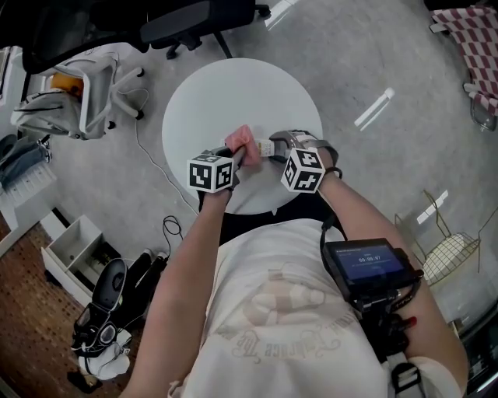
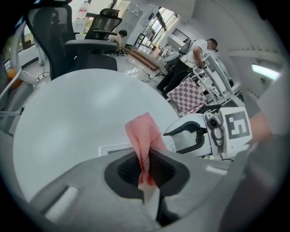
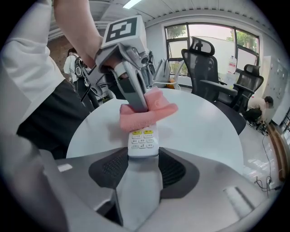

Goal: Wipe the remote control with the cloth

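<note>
The round white bench (image 1: 233,89) carries only two things, both at its near edge, close to the person. The remote control (image 3: 143,140) lies flat there with its button face up. The right tongs (image 3: 143,164) are closed on its near end, one pad against each long side.

The pink cloth (image 3: 147,113) lies across the remote's middle and hides its far end from the right gripper view. The left tongs (image 2: 146,168) pinch a fold of the cloth between closed jaws and press it down on the remote from above. So the left tongs and their marker cube stand directly over the remote's far half. In the head view the two marker cubes sit side by side just above the bench's near edge, with the cloth (image 1: 240,140) between them.

Around the bench, black office chairs (image 1: 194,23) stand beyond its far edge, and a white chair (image 1: 85,85) is off its left side. A cable (image 1: 148,155) trails over the floor there. A checked fabric (image 1: 475,39) hangs at the far right, and a wire basket (image 1: 451,256) stands on the floor to the right. People work in the background (image 2: 195,54).
</note>
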The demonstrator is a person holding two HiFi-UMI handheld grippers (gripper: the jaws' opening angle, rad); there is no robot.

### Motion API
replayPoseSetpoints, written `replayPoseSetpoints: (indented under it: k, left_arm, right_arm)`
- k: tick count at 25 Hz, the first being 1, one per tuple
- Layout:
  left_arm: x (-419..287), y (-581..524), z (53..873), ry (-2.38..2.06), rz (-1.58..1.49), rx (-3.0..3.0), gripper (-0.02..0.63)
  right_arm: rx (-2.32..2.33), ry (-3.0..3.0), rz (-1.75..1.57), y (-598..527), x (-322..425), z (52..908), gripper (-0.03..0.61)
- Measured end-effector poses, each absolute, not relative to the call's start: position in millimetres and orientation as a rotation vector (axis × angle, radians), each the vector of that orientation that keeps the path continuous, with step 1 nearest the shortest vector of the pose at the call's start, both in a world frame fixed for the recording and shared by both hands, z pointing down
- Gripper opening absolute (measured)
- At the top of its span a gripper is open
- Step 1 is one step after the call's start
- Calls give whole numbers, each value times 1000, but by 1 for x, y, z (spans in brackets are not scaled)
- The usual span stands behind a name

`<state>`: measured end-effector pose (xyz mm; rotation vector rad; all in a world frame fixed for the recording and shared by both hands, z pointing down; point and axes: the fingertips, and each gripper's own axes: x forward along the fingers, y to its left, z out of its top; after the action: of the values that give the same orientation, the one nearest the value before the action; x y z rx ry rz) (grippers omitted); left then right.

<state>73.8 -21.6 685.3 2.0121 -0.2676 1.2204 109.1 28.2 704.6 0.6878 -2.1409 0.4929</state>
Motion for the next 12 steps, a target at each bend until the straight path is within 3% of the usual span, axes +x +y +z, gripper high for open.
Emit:
replayPoseSetpoints:
  k: [12]
  left_arm:
    - [5, -48, 696, -435, 1274, 1958, 17]
  right_arm:
    - [697, -2104, 505, 37, 111, 704, 219]
